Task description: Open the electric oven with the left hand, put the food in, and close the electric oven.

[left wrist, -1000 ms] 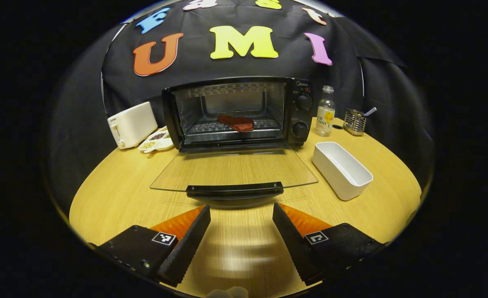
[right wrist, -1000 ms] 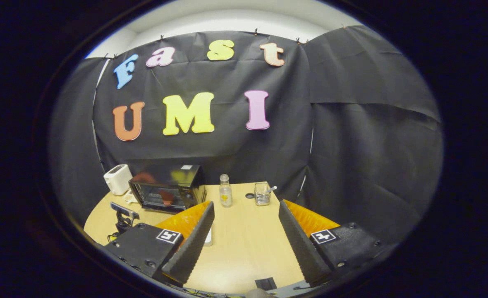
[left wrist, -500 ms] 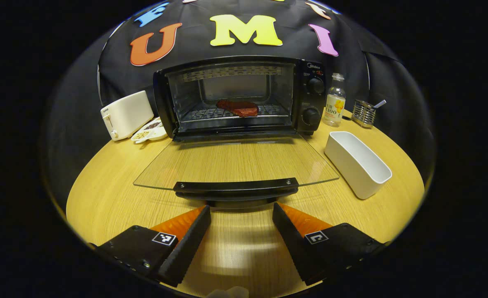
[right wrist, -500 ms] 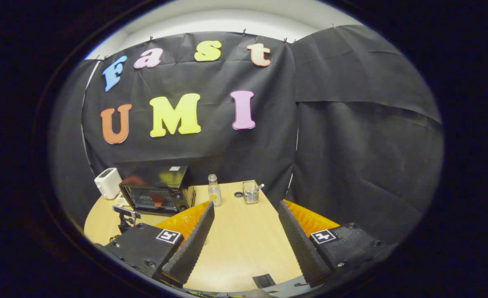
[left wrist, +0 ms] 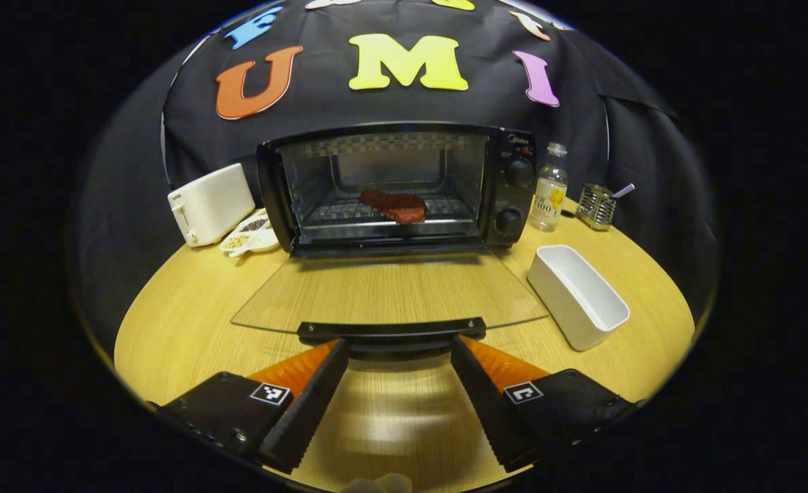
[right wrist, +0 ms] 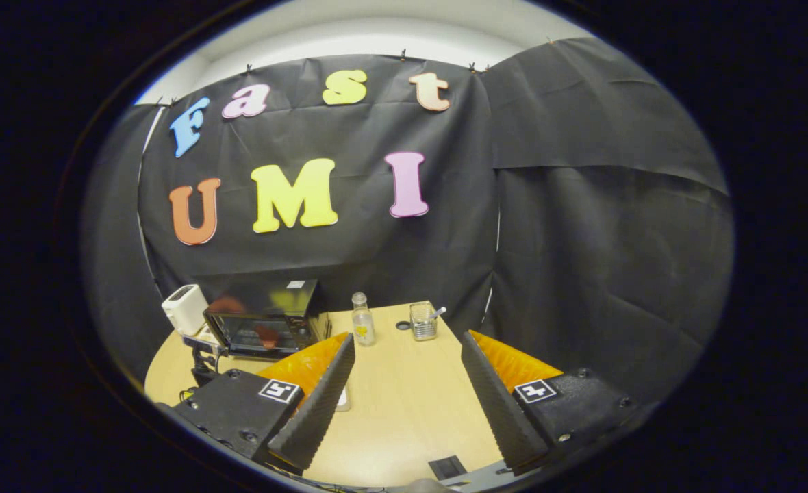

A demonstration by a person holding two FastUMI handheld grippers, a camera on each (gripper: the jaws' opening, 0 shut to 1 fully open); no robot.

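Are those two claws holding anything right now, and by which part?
Nothing is held. The left claw is open just before the oven door's handle; the right claw is open over the table.

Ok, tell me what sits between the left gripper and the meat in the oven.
In the left gripper view, the oven's lowered glass door with its dark handle lies between the left gripper and the meat on the rack.

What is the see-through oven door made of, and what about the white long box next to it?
The flat, clear oven door looks like smooth glass: the wooden table's grain shows through it, and its edge shines. Its black handle bar may be plastic or painted metal. The white rectangular box looks glossy, so ceramic or hard plastic; I cannot tell which.
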